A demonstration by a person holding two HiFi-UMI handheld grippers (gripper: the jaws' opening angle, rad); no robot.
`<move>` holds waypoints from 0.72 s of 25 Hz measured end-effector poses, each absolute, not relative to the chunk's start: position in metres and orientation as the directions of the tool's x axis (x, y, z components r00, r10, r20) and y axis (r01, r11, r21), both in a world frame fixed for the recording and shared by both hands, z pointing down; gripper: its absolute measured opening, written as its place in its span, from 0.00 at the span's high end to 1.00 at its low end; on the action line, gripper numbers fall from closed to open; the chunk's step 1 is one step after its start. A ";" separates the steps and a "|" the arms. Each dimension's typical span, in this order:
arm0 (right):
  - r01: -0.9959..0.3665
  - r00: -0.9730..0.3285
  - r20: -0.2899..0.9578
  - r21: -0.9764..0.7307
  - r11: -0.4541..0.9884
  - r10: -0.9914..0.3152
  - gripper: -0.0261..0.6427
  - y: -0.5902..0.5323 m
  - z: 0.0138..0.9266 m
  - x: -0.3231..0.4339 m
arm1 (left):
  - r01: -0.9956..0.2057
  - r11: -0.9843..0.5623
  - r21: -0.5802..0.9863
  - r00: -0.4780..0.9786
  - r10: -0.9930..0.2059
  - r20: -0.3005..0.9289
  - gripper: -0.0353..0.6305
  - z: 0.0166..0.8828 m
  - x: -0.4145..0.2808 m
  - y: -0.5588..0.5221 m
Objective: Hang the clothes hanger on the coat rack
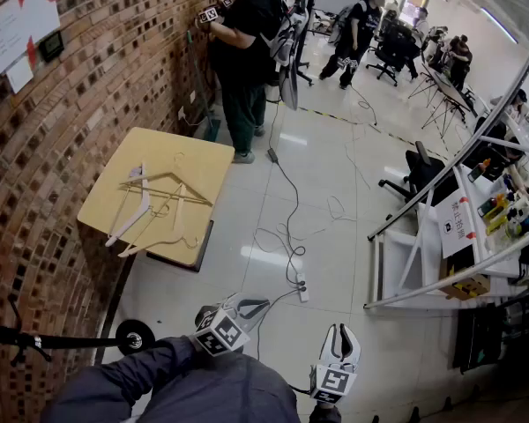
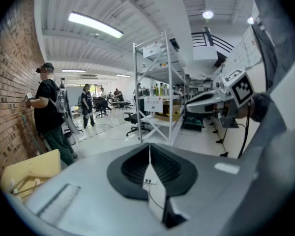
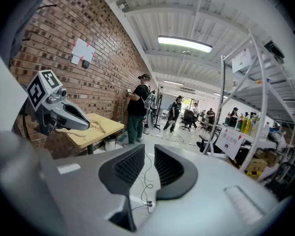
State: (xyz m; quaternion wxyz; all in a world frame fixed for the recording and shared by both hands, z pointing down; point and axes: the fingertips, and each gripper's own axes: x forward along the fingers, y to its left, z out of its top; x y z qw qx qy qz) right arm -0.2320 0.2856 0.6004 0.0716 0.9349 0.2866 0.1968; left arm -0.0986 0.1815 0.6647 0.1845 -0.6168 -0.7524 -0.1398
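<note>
Several clothes hangers (image 1: 163, 192), wooden and white, lie in a loose heap on a small wooden table (image 1: 203, 161) by the brick wall. That table (image 2: 32, 171) shows far off at lower left in the left gripper view, and the same table (image 3: 103, 124) at mid-left in the right gripper view. My left gripper (image 1: 249, 307) and right gripper (image 1: 342, 333) hover low in the head view over the floor, well short of the table. The left gripper (image 2: 149, 146) is shut with nothing in it. The right gripper (image 3: 148, 149) is shut down to a thin slit, also with nothing in it.
A person (image 1: 242, 51) stands at the brick wall beyond the table. Cables (image 1: 286, 227) and a power strip (image 1: 301, 287) trail across the tiled floor. A white shelving rack (image 1: 423, 254) and an office chair (image 1: 419, 170) are at right. A black pole (image 1: 62, 340) crosses the lower left.
</note>
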 end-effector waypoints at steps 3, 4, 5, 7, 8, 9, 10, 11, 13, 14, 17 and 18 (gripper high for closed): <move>0.466 0.780 0.338 0.248 -0.849 0.527 0.86 0.288 0.602 -0.207 | 0.987 0.156 -0.022 -0.129 0.881 0.454 0.94 0.666 -0.077 0.176; 0.450 0.790 0.340 0.245 -0.859 0.511 0.86 0.289 0.602 -0.196 | 0.990 0.138 -0.025 -0.112 0.883 0.456 0.94 0.665 -0.068 0.174; 0.428 0.802 0.342 0.243 -0.871 0.489 0.86 0.288 0.603 -0.183 | 0.993 0.114 -0.028 -0.089 0.885 0.458 0.94 0.665 -0.058 0.170; 0.361 0.833 0.349 0.243 -0.900 0.429 0.86 0.286 0.604 -0.152 | 0.998 0.045 -0.032 -0.026 0.887 0.462 0.94 0.663 -0.034 0.160; 0.320 0.849 0.355 0.244 -0.915 0.392 0.86 0.284 0.605 -0.135 | 0.999 0.005 -0.032 0.011 0.885 0.465 0.94 0.663 -0.021 0.152; 0.280 0.863 0.361 0.244 -0.929 0.354 0.86 0.280 0.607 -0.118 | 0.999 -0.034 -0.033 0.045 0.882 0.469 0.94 0.664 -0.008 0.144; 0.242 0.873 0.368 0.242 -0.940 0.320 0.86 0.275 0.609 -0.101 | 0.997 -0.067 -0.035 0.076 0.878 0.472 0.94 0.664 0.005 0.136; 0.208 0.882 0.374 0.239 -0.949 0.287 0.86 0.270 0.611 -0.084 | 0.995 -0.095 -0.038 0.101 0.875 0.474 0.94 0.663 0.019 0.129; 0.141 0.895 0.386 0.232 -0.962 0.224 0.86 0.259 0.617 -0.049 | 0.988 -0.153 -0.037 0.152 0.866 0.477 0.94 0.664 0.048 0.114; 0.106 0.901 0.389 0.229 -0.968 0.191 0.86 0.253 0.620 -0.030 | 0.982 -0.188 -0.030 0.179 0.858 0.481 0.94 0.668 0.062 0.106; 0.013 0.907 0.408 0.220 -0.976 0.104 0.86 0.235 0.627 0.026 | 0.965 -0.262 -0.014 0.235 0.840 0.489 0.94 0.675 0.107 0.089; -0.012 0.904 0.420 0.216 -0.976 0.081 0.86 0.230 0.630 0.043 | 0.960 -0.280 -0.006 0.247 0.836 0.489 0.94 0.676 0.122 0.087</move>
